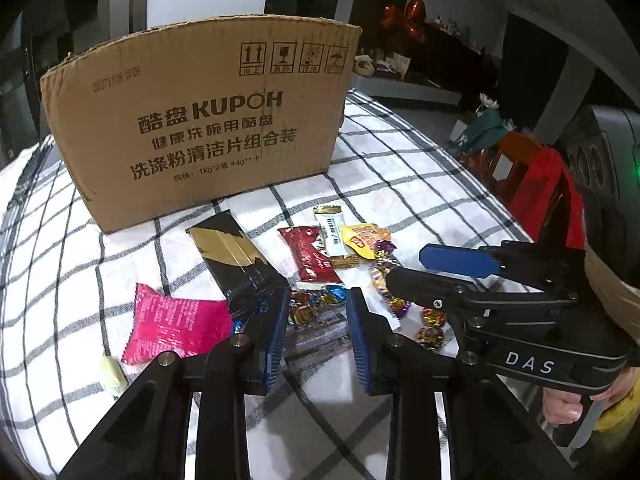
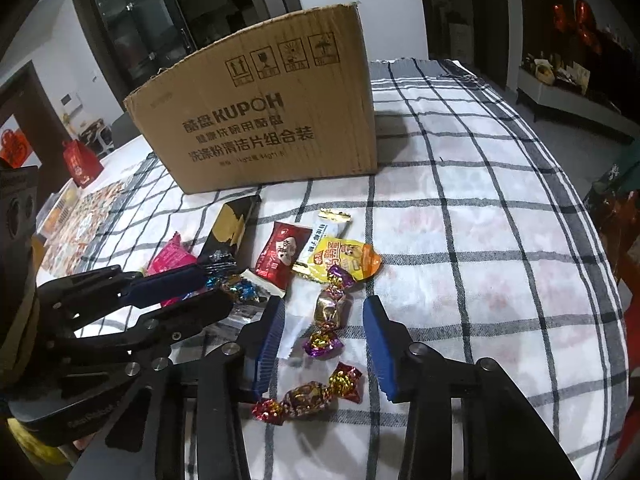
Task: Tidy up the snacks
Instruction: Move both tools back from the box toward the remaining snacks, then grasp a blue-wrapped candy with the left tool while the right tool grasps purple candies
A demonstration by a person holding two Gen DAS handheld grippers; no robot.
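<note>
A brown cardboard box [image 1: 200,120] [image 2: 264,120] stands at the back of the checked cloth. In front of it lie snacks: a black-and-gold packet [image 1: 232,256] [image 2: 234,228], a pink packet [image 1: 172,324] [image 2: 172,258], a red packet [image 1: 310,254] [image 2: 282,254], a white candy [image 1: 332,232] and a yellow packet [image 1: 364,240] [image 2: 344,260]. My left gripper [image 1: 318,304] is open above blue-wrapped candies [image 1: 316,300]. My right gripper [image 2: 324,312] is open around a gold-and-purple candy [image 2: 328,312]. A red-and-gold candy [image 2: 312,392] lies nearer.
The table's right edge [image 2: 600,280] drops toward dark furniture. A red gift bag [image 2: 82,164] and printed papers [image 2: 84,224] lie at the far left. A pale yellow candy [image 1: 112,374] lies left of my left gripper.
</note>
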